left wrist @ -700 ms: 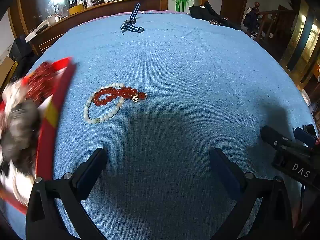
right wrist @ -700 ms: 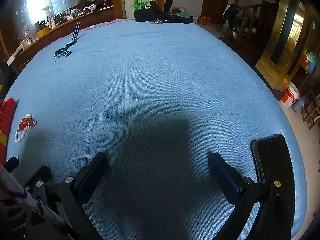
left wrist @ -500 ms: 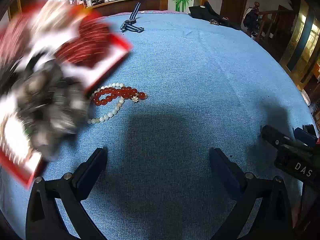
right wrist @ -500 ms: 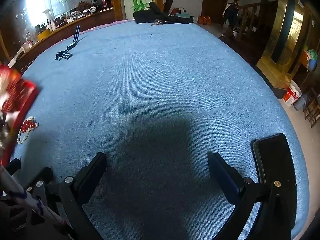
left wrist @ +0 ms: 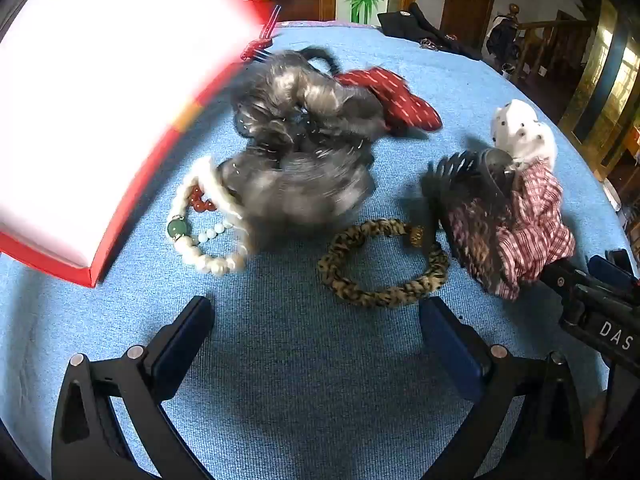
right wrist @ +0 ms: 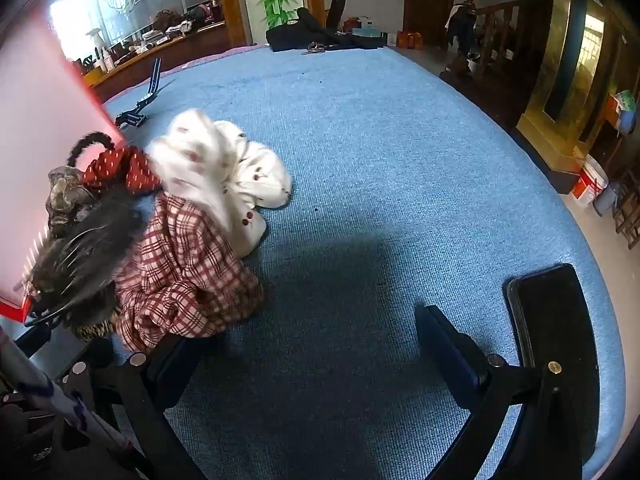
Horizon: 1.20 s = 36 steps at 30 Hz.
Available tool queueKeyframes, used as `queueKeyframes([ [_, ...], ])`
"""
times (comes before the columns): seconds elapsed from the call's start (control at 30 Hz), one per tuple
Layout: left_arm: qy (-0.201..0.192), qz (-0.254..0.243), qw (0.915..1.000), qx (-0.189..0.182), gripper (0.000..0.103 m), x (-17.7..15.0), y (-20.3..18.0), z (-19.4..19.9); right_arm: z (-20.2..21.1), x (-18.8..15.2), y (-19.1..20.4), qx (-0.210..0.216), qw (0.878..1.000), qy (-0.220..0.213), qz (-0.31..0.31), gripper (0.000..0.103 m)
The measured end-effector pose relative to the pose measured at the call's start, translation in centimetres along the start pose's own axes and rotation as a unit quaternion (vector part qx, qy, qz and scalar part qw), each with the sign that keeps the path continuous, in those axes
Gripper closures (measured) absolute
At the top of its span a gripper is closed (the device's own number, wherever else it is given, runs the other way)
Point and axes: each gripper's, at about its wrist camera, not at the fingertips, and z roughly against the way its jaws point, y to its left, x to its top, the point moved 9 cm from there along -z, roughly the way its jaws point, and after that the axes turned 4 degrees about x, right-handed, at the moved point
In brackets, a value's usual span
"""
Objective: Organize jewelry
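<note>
A red-edged box point(left wrist: 92, 128) is tilted at the left, apparently tipping its contents onto the blue cloth point(left wrist: 320, 380), so the jewelry lies heaped: pearl bracelet point(left wrist: 200, 248), blurred grey scrunchies point(left wrist: 296, 152), leopard hair tie point(left wrist: 384, 264), checked scrunchie point(left wrist: 520, 232). The left gripper point(left wrist: 316, 344) and right gripper point(right wrist: 304, 344) both angle downward, jaws wide apart, holding nothing.

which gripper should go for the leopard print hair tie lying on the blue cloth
Left, probably. The leopard print hair tie lies just ahead of the open left gripper, nearly between its fingers. The open right gripper faces mostly bare blue cloth, with the plaid scrunchie in the way.
</note>
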Motion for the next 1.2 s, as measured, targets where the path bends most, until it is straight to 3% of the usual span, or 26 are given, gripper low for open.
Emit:
queueKeyframes([
  [0.37,-0.001,0.0,1.0,0.0,0.0,-0.4,0.1,0.0,-0.2,0.1,-0.2,0.0,1.0,0.004,0.001,0.0],
  [0.57,0.0,0.0,1.0,0.0,0.0,-0.2,0.0,-0.1,0.7,-0.1,-0.6,0.03,0.999,0.011,-0.023,0.0],
  [0.7,0.0,0.0,1.0,0.0,0.0,-0.1,0.0,-0.1,3.1,-0.5,-0.9,0.021,0.999,-0.014,-0.02,0.0],
  [0.9,0.006,0.008,0.9999,0.008,0.0,-0.3,-0.2,0.1,6.4,-0.8,-0.4,0.063,0.996,-0.048,-0.032,0.0],
  [1.0,-0.035,-0.01,0.9993,0.001,0.0,-0.2,0.3,2.6,6.9,-0.7,0.3,0.075,0.995,-0.052,-0.028,0.0],
  [1.2,-0.109,0.003,0.9933,-0.038,0.0,-0.1,4.3,10.6,8.3,-1.7,2.7,0.107,0.993,-0.046,-0.015,0.0],
])
